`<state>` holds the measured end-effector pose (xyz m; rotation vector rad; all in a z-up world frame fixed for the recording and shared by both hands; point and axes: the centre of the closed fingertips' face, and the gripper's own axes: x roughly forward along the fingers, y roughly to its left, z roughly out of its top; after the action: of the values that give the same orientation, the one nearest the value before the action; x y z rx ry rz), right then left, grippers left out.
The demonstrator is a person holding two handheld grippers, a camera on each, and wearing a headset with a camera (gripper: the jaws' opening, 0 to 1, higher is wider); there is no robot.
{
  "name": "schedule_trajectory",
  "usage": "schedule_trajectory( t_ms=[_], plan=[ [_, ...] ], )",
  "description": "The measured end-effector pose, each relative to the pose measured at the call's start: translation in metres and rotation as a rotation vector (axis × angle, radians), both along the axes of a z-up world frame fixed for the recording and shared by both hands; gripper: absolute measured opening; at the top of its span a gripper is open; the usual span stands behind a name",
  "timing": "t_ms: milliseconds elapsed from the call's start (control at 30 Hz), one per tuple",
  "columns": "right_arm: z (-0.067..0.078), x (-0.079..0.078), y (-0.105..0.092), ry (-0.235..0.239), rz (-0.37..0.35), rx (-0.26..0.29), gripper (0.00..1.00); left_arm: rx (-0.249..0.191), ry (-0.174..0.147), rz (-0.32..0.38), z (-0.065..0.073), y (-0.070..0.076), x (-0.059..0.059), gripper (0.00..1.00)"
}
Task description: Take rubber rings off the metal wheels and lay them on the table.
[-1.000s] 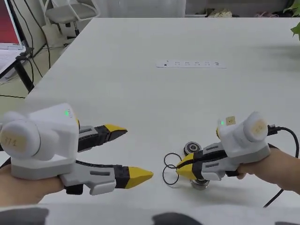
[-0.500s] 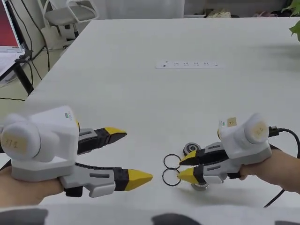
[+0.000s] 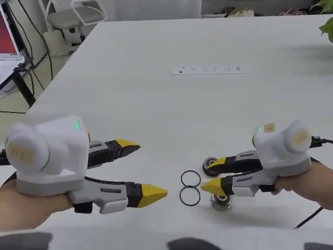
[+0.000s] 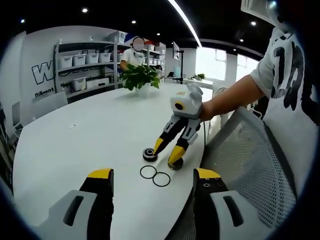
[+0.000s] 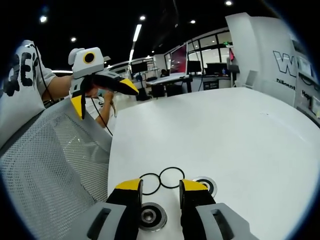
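Okay, white bench [image 3: 171,120] runs from the near edge to the far edge in head view. My left gripper [image 3: 151,170] hangs over the near-left part, jaws spread wide w/ nothing in them. My right gripper [image 3: 207,174] sits over the near-right part, tips pointing left; its jaws are partly open, less than the left's, also w/ nothing in hold. A pwr strip [image 3: 209,70] lies flat toward the far edge, well apart from the rest.

Two metal wheels [image 3: 221,202] rest nr the near edge, right under the right gripper. In right gripper view, one shows in the gap btw the jaws and the other just outside the right-hand jaw; can't tell if either jaw touches them.

Two rubber rings [image 3: 190,178] lie flat on the bench just left of the wheels, off the right gripper's tips, side by side and touching or nearly so.
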<state>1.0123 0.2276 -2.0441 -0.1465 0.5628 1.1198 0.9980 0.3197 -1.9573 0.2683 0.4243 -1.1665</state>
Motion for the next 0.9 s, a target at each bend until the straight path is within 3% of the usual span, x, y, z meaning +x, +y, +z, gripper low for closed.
schedule_trajectory(
  t_ms=[500,900],
  plan=[
    [0.007,0.013,-0.023,0.008,-0.124,0.068,0.28,0.016,-0.025,-0.032,0.005,-0.012,0.013,0.61],
    [0.010,0.021,-0.040,0.003,-0.207,0.099,0.28,0.008,-0.013,-0.044,0.005,-0.021,0.024,0.60]
  ],
)
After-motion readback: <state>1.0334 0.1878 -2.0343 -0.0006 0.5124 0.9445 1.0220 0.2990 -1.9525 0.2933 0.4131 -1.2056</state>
